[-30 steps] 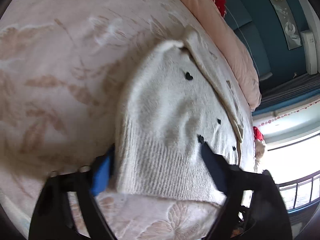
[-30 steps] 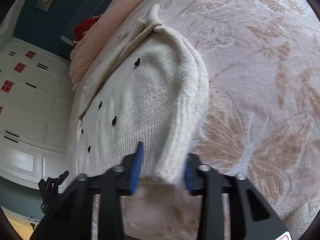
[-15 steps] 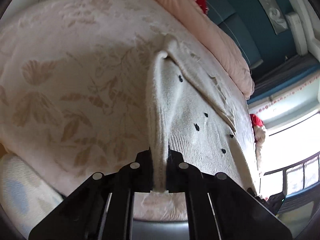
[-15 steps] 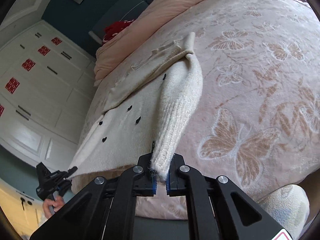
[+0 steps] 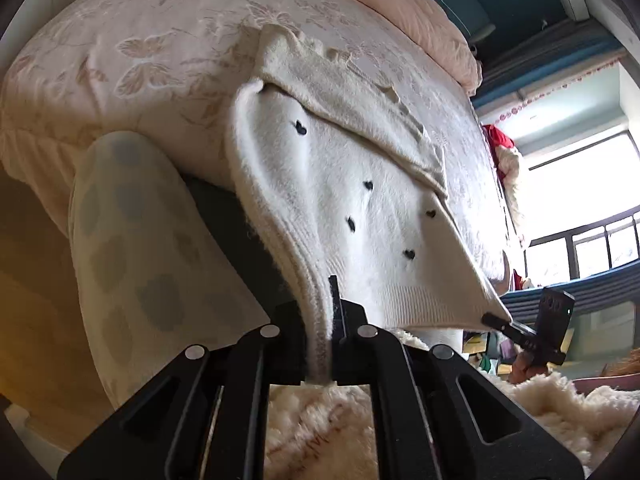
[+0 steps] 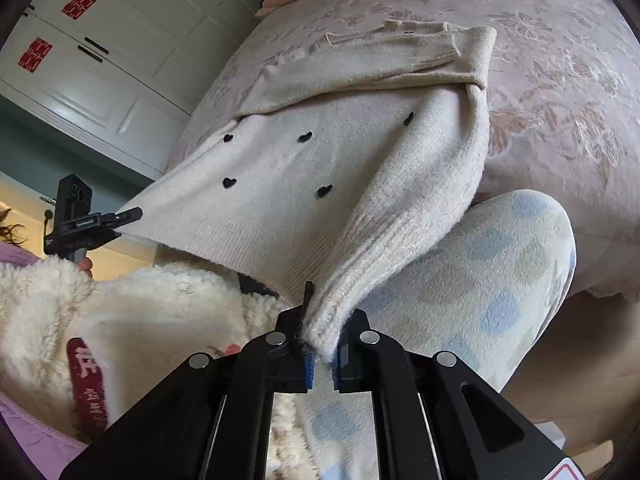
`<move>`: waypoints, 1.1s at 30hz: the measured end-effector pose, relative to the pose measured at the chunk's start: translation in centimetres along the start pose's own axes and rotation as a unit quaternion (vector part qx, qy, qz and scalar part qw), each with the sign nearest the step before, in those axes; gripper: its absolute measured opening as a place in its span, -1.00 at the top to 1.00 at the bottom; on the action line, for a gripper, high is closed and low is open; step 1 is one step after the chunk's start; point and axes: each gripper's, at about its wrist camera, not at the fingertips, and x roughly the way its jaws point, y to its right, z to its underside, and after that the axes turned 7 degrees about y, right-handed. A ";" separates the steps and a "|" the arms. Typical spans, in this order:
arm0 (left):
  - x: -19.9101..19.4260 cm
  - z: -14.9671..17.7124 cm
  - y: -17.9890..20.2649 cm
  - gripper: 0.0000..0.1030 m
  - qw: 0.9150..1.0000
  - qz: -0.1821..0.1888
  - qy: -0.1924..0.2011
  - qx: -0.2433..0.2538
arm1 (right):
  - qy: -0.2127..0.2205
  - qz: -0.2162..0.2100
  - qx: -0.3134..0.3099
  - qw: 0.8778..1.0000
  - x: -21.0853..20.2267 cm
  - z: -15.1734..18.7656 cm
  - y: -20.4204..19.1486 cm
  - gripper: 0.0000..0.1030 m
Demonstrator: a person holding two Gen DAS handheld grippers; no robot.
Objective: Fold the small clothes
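Both grippers, left [image 5: 326,344] and right [image 6: 320,354], clamped on the sweater [image 5: 360,208] hem corners, its top lying on the bed [image 5: 160,40]; next, I'd say, carry the hem over toward the collar.

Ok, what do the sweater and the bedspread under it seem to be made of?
Sweater: looks like soft, fuzzy cream knit, possibly wool or acrylic; ribbing shows at the hem and fine fluff along the edges. Bedspread: pale pink plush-looking fabric with a raised butterfly and leaf pattern; fibre unclear.
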 end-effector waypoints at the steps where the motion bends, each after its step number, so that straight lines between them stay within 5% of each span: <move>1: -0.4 -0.9 0.3 0.88 1.000 0.005 0.015 -0.001 | 0.021 -0.002 0.007 1.000 -0.7 -0.4 0.0 0.88; 5: 0.2 -8.3 2.9 0.88 0.994 0.042 0.096 0.018 | 0.137 -0.019 0.067 0.988 -2.4 -6.0 2.4 0.88; 8: 2.9 -14.7 5.3 0.87 0.985 0.040 0.154 0.060 | 0.209 -0.037 0.133 0.968 -1.4 -12.4 6.0 0.88; 11: 8.1 -20.4 6.1 0.87 0.979 0.010 0.187 0.082 | 0.233 -0.036 0.184 0.954 2.4 -18.1 9.6 0.87; 14: 15.7 -25.2 4.3 0.86 0.986 -0.026 0.163 0.039 | 0.215 -0.004 0.220 0.951 7.3 -22.6 12.9 0.84; 18: 22.6 -26.5 0.4 0.80 0.993 -0.070 0.097 -0.017 | 0.194 0.046 0.247 0.948 11.7 -25.2 14.6 0.73; 20: 22.7 -26.1 -0.9 0.78 0.992 -0.046 0.109 -0.040 | 0.202 0.063 0.228 0.950 11.7 -25.7 14.1 0.65; 21: 22.2 -26.1 -1.2 0.74 0.992 -0.032 0.117 -0.041 | 0.213 0.068 0.210 0.952 11.1 -25.8 13.6 0.45; 22: 21.6 -26.1 -1.2 0.54 0.992 -0.027 0.121 -0.038 | 0.228 0.078 0.194 0.951 10.3 -25.9 13.1 0.07; 23: 20.5 -26.1 -1.4 0.07 0.991 -0.031 0.128 -0.029 | 0.242 0.092 0.182 0.949 9.3 -25.7 12.7 -0.11; 24: 19.5 -26.2 -1.2 -0.15 0.989 -0.040 0.140 -0.025 | 0.263 0.105 0.169 0.944 8.2 -25.4 12.4 -0.31; 25: 18.5 -26.3 -1.5 -0.51 0.985 -0.049 0.162 -0.021 | 0.277 0.110 0.161 0.941 7.4 -25.2 12.3 -0.32; 26: 17.0 -26.0 -2.0 -0.63 0.979 -0.061 0.193 -0.016 | 0.281 0.112 0.159 0.940 6.9 -24.9 12.4 -0.32; 28: 16.5 -26.4 -2.2 -0.64 0.978 -0.065 0.198 0.003 | 0.262 0.120 0.155 0.945 7.2 -24.6 13.0 -0.33; 33: 20.5 -27.4 -1.1 -0.64 0.984 -0.090 0.133 0.073 | 0.192 0.153 0.155 0.957 11.8 -24.8 14.9 -0.34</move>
